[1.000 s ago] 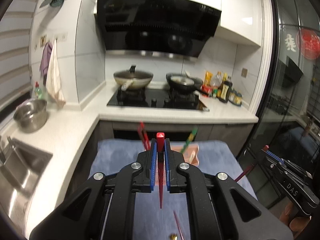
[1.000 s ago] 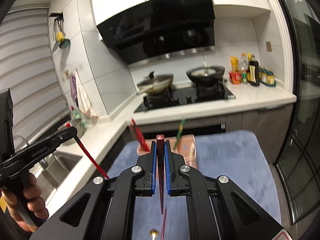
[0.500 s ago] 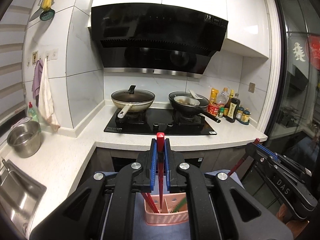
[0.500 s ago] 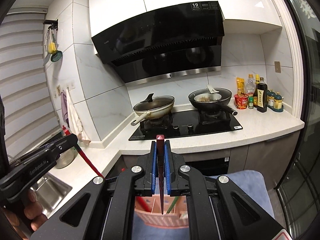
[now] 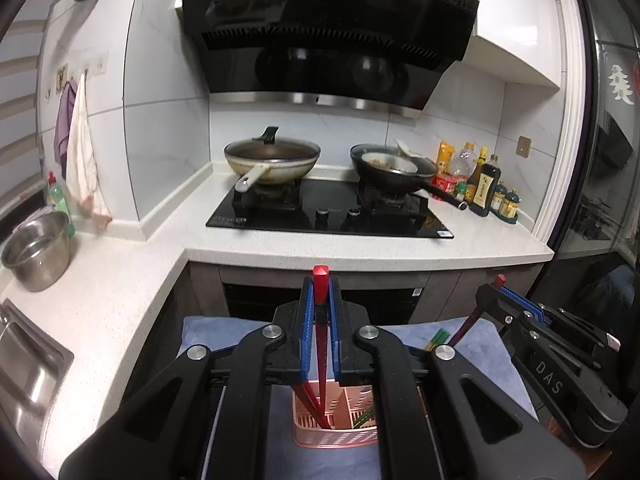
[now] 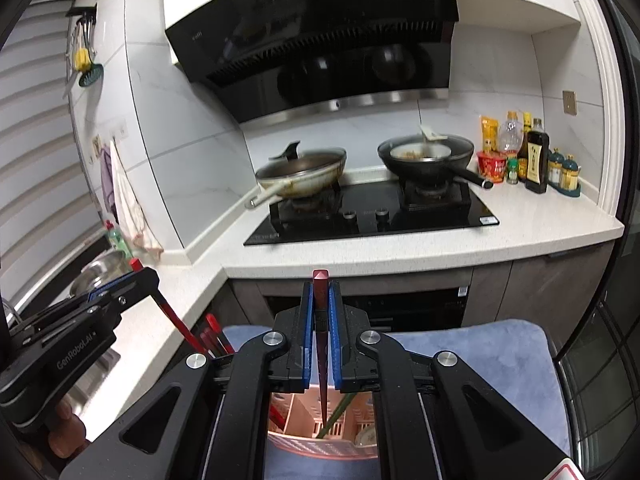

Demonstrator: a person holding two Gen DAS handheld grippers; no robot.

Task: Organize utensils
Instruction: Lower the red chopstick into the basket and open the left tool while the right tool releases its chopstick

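Note:
In the left wrist view my left gripper [image 5: 320, 296] is shut on a red chopstick [image 5: 320, 273] whose lower tip hangs in the left compartment of a pink slotted utensil holder [image 5: 336, 438]. In the right wrist view my right gripper [image 6: 320, 296] is shut on a dark red chopstick [image 6: 320, 276] that points down into the same holder [image 6: 320, 446]. Red chopsticks [image 6: 212, 336] and a green pair [image 6: 336, 412] stand in the holder. Each view shows the other gripper alongside: the right gripper [image 5: 498, 286] at the right, the left gripper [image 6: 138, 274] at the left.
The holder stands on a blue mat [image 6: 480, 360] on a table in front of a white counter [image 5: 360, 252]. Behind are a black hob [image 5: 328, 216] with two pans, sauce bottles [image 5: 484, 188], a steel pot [image 5: 36, 248] and a sink [image 5: 24, 364] at left.
Both grippers have moved forward with their chopsticks, from short of the holder to over it. The holder has slid from ahead of the fingers to beneath them.

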